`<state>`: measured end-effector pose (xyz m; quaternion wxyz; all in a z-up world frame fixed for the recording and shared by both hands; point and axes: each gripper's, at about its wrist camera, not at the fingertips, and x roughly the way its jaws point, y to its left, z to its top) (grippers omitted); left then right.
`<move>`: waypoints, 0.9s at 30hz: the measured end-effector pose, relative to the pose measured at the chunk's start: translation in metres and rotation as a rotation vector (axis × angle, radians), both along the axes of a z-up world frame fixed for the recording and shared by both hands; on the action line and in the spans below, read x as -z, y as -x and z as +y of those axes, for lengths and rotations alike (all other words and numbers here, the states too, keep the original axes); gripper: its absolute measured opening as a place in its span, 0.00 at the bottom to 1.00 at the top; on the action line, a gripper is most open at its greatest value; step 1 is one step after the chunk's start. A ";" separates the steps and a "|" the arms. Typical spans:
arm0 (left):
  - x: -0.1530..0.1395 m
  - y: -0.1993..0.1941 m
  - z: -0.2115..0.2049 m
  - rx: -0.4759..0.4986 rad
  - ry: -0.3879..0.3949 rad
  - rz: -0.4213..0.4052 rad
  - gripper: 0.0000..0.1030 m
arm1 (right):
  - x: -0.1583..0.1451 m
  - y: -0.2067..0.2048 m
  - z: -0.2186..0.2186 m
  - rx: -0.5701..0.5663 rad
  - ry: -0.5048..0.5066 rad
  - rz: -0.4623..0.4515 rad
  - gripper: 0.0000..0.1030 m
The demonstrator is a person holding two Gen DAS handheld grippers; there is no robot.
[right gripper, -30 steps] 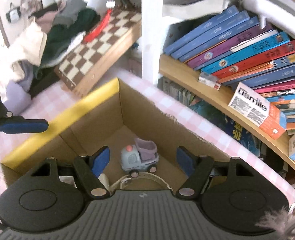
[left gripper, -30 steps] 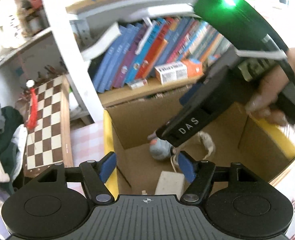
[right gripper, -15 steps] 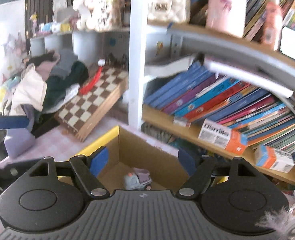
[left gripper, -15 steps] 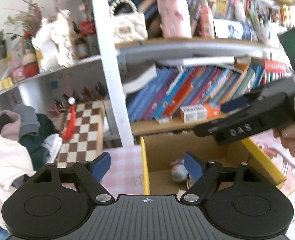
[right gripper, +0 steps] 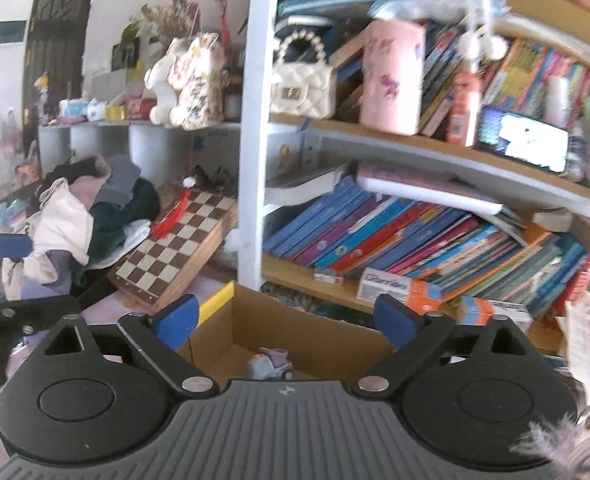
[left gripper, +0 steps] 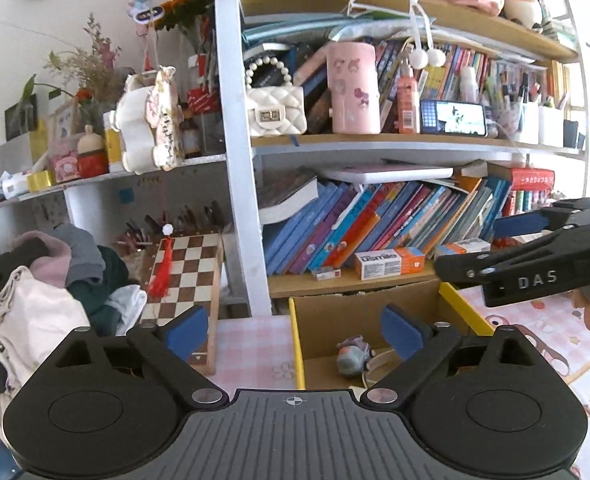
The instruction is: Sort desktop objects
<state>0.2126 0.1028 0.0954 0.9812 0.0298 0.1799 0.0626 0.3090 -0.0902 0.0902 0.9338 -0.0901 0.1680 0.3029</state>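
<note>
Toy truck (left gripper: 353, 356) lies in the box (left gripper: 375, 312), a white cord beside it; sorting looks at least partly done, though little of the desk shows, so what remains is unclear. Left gripper (left gripper: 295, 330) and right gripper (right gripper: 285, 320): jaws spread, nothing between them, just been opening. Against a second ago, both views have lifted from the box interior to the shelves.

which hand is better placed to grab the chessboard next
Left, probably. The chessboard sits just ahead of the open, empty left gripper; the right gripper, also open, faces the cardboard box.
</note>
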 end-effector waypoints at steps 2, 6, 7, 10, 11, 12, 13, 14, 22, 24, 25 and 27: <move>-0.001 0.014 0.003 -0.001 0.008 -0.010 0.93 | 0.001 0.015 -0.007 0.031 -0.012 -0.019 0.97; -0.001 0.042 0.009 -0.014 0.016 -0.023 0.94 | 0.005 0.045 -0.022 0.095 -0.040 -0.042 0.98; -0.001 0.049 0.012 -0.019 0.019 -0.023 0.94 | 0.006 0.053 -0.026 0.112 -0.047 -0.046 0.98; 0.003 0.068 0.018 -0.033 0.030 -0.016 0.94 | 0.012 0.076 -0.037 0.158 -0.063 -0.050 0.98; 0.005 0.074 0.020 -0.037 0.035 -0.009 0.95 | 0.014 0.083 -0.040 0.170 -0.066 -0.048 0.98; 0.008 0.079 0.022 -0.040 0.040 0.000 0.95 | 0.016 0.090 -0.042 0.183 -0.068 -0.046 0.99; 0.011 0.084 0.023 -0.043 0.044 0.010 0.95 | 0.018 0.097 -0.045 0.194 -0.067 -0.044 1.00; 0.014 0.088 0.024 -0.046 0.049 0.020 0.95 | 0.021 0.104 -0.047 0.203 -0.063 -0.041 1.00; 0.043 0.122 0.024 -0.061 0.075 0.093 0.96 | 0.052 0.152 -0.057 0.254 -0.006 0.008 1.00; 0.050 0.128 0.021 -0.057 0.078 0.108 0.97 | 0.062 0.162 -0.058 0.264 0.019 0.020 1.00; 0.054 0.131 0.020 -0.055 0.080 0.117 0.97 | 0.067 0.168 -0.058 0.268 0.031 0.029 1.00; 0.061 0.136 0.017 -0.052 0.080 0.139 0.97 | 0.077 0.176 -0.059 0.275 0.053 0.044 1.00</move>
